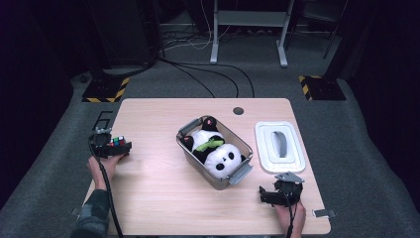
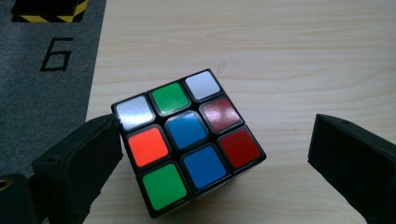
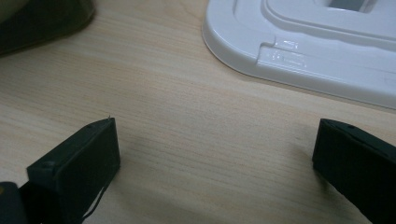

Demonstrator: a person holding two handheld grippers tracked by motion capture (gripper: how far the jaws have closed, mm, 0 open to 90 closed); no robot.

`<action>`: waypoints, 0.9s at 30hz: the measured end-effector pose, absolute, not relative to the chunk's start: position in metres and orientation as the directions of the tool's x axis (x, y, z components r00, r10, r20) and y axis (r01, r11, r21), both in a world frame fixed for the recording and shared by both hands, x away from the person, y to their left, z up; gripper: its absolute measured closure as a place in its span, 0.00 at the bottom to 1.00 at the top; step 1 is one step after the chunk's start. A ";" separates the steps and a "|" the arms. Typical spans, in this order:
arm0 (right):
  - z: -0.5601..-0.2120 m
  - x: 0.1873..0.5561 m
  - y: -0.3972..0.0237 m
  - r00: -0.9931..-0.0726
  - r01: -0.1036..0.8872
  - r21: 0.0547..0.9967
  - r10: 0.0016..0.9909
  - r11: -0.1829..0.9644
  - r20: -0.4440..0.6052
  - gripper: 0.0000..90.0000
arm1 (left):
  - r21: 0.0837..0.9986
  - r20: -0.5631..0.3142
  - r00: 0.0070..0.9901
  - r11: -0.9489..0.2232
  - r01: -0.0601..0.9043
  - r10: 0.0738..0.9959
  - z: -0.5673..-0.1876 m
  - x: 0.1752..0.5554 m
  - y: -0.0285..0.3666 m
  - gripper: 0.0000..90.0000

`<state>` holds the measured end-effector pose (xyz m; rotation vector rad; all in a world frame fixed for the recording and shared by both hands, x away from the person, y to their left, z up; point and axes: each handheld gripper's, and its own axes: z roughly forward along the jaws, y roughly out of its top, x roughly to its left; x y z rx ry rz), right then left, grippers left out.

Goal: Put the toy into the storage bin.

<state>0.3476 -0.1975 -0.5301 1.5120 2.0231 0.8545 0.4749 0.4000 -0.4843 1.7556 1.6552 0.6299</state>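
At the left edge of the pale wooden table (image 1: 163, 198), the left gripper (image 1: 115, 147) sat around a scrambled, black-framed puzzle cube with coloured stickers (image 1: 118, 142). In the left gripper view the cube (image 2: 189, 140) rested on the tabletop between the spread jaws; the left jaw touched or nearly touched the cube's corner, while the right jaw stood clearly apart from it, so the tool was open and not clamping. At the near right of the table, the right gripper (image 1: 270, 196) hovered low with its jaws wide apart over bare wood, holding nothing. Just beyond it lay a white rectangular plastic lid with a grey handle (image 1: 280, 146), also seen in the right gripper view (image 3: 327, 51). In the middle of the table stood a clear plastic bin (image 1: 188, 130) containing a black-and-white panda plush toy (image 1: 220, 156).
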 end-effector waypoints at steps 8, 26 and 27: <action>-0.530 0.348 -0.197 -0.282 0.666 0.719 0.959 0.198 -0.004 0.00 | 0.730 -0.086 0.094 -0.001 0.684 0.992 -0.494 0.473 0.407 0.22; -0.530 0.348 -0.197 -0.282 0.666 0.719 0.959 0.199 -0.004 0.00 | 0.750 -0.034 0.151 -0.075 0.658 0.988 -0.503 0.474 0.404 0.38; -0.530 0.348 -0.197 -0.282 0.666 0.719 0.959 0.199 -0.004 0.00 | 0.748 -0.033 0.155 -0.079 0.659 0.987 -0.503 0.473 0.403 0.38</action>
